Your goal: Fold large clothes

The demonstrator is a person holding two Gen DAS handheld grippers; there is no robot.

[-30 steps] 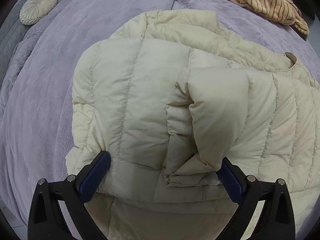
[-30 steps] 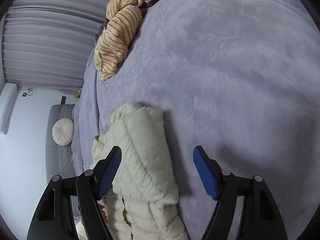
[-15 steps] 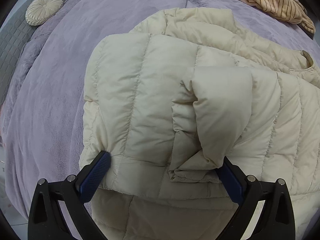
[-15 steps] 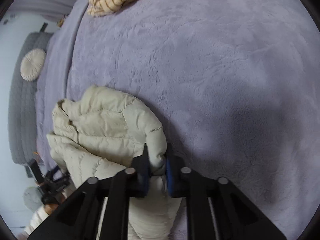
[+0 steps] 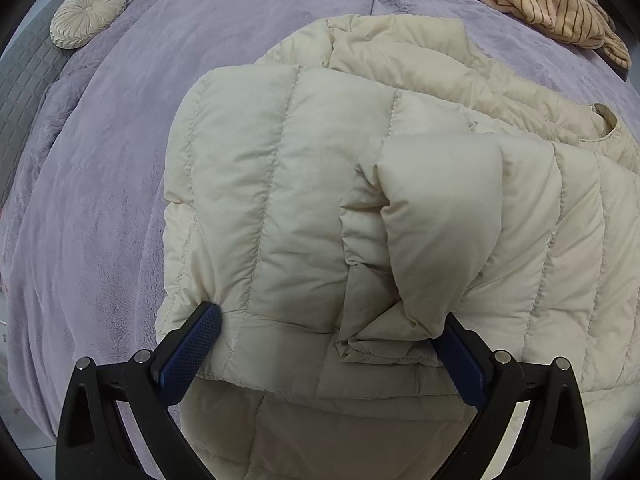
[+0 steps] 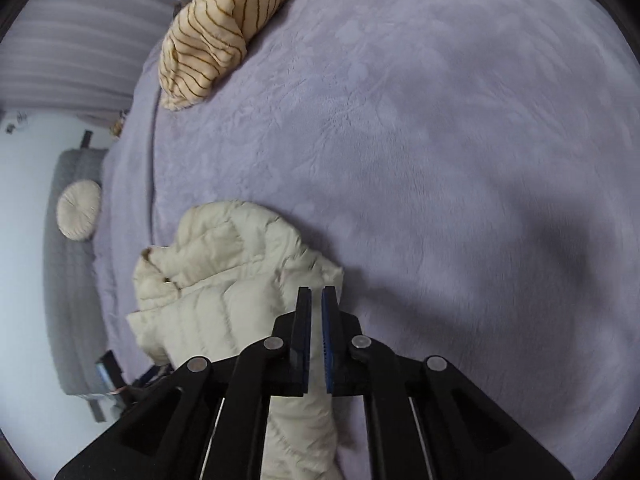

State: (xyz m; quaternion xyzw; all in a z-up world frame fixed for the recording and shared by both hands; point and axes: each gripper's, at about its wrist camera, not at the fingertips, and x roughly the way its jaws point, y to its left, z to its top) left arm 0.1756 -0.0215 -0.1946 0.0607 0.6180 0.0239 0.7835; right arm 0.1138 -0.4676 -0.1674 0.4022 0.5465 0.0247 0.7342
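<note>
1. The task's thing is a cream puffer jacket (image 5: 280,180), lying on a bed with a lilac plush cover (image 5: 120,160). It's partly folded: 1 quilted panel is laid over the rest, and a sleeve (image 5: 440,220) is doubled back on top of that, cuff end toward the camera. The collar (image 5: 608,124) peeks out at the far right.
2. The left gripper (image 5: 328,314) points steeply down at the jacket's near edge with its jaws spread wide. The folded panel and the sleeve cuff sit between the 2 blue pads. The left pad's tip touches the fabric where it puckers; the right pad is half hidden behind the cuff.
3. The right gripper (image 6: 316,292) is nearly closed and its jaws are opening, with just a slim gap between the pads. A bunched fold of the jacket (image 6: 224,280) sits right at the tips and runs on under the gripper, but I can't see any fabric actually pinched in the gap. That view is a bit blurred.
4. Surface: the cover (image 6: 440,160) is fuzzy with a faint embossed pattern, and most of it to the right of the jacket is bare.
5. A tan garment with thin brown stripes (image 5: 540,0) is heaped at the far edge of the bed, well apart from the jacket.
6. Room: a grey quilted seat (image 5: 24,80) stands beside the bed with a round pleated cream cushion (image 5: 88,14) on it. The right wrist view also shows pale striped curtains (image 6: 80,40) and a white wall (image 6: 20,200).
</note>
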